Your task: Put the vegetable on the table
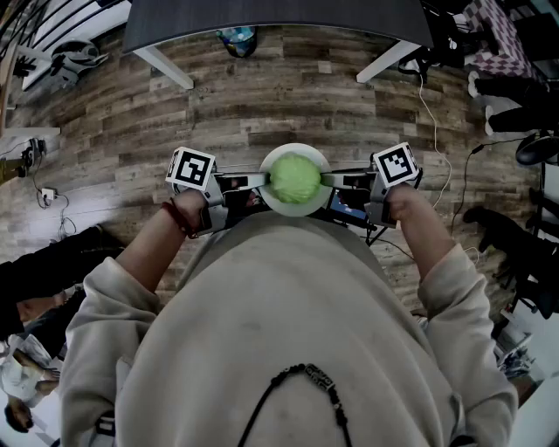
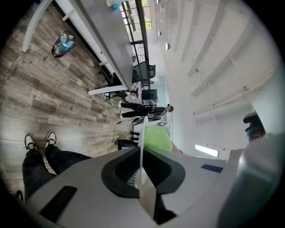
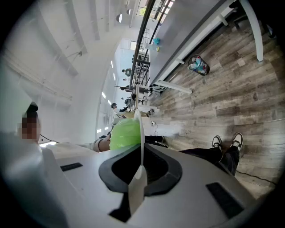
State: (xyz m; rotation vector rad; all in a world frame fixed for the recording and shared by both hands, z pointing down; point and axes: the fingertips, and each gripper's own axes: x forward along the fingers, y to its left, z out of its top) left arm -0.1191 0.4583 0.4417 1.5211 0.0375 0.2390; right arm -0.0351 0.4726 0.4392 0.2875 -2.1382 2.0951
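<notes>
Two grippers, one plate, one vegetable, listed as I see them from my station.

1. Left gripper (image 1: pixel 257 182): left of centre in the head view, with the left cube (image 1: pixel 190 168) on top. Its jaws are clamped on the plate's left rim. Its own view shows that rim edge-on, as a thin white line between the pads.
2. Right gripper (image 1: pixel 334 181): right of centre, under the right cube (image 1: pixel 395 164). Its jaws are pinched on the opposite rim in the same way.
3. Plate (image 1: pixel 295 210): white and round, carried between the two grippers at the centre of the head view. It is over the floor and close in front of the person's body.
4. Vegetable (image 1: pixel 295 176): pale green, round and leafy. I take it for a cabbage or lettuce, but the view is too coarse to be sure. It sits in the middle of the plate, and neither gripper touches it.
5. Table (image 1: pixel 262 16): dark top on white legs, along the upper edge of the head view, well apart from the plate.
6. Floor (image 1: pixel 105 113): wood planks.
7. Bundle (image 1: pixel 237 39): small and blue-green, on the floor under the table.
</notes>
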